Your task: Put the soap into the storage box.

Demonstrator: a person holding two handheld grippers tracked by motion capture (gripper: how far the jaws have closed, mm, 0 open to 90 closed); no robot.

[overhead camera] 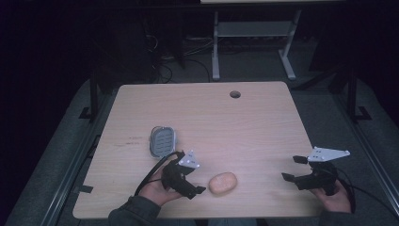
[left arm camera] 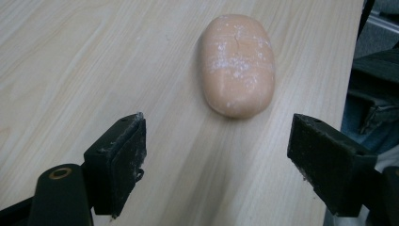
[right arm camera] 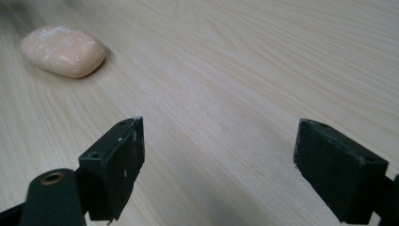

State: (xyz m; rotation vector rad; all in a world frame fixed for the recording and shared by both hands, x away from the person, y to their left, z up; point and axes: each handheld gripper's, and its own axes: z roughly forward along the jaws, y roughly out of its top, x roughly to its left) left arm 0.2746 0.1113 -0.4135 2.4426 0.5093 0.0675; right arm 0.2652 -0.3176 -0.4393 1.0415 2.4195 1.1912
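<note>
1. Now, from the high view, a peach-coloured bar of soap (overhead camera: 222,183) lies flat on the wooden table (overhead camera: 244,122) near its front edge, a little left of the middle.
2. Just to the soap's left sits the left gripper (overhead camera: 200,181), held in a hand (overhead camera: 155,192) that rests on the table; its jaws point toward the soap and stop short of it, with bare wood between.
3. Well apart on the right side, the right gripper (overhead camera: 292,168) is held by the other hand (overhead camera: 336,200), jaws aimed leftward across the table toward the soap, with a broad stretch of tabletop between them.
4. Behind the left gripper, a grey ridged soap dish (overhead camera: 163,141) lies on the table, near that gripper but apart from the soap.
5. Next, in the left gripper view, the left gripper (left arm camera: 216,141) has its black jaws spread wide with nothing between them. The soap (left arm camera: 239,65) lies just ahead of the gap, slightly toward the right jaw, lengthwise along the line of sight and not touching either jaw. White powdery marks dust its top.
6. Finally, in the right gripper view, the right gripper (right arm camera: 219,146) also stands wide and empty over bare wood. The soap (right arm camera: 63,51) is far off at the upper left, beyond the left jaw.
</note>
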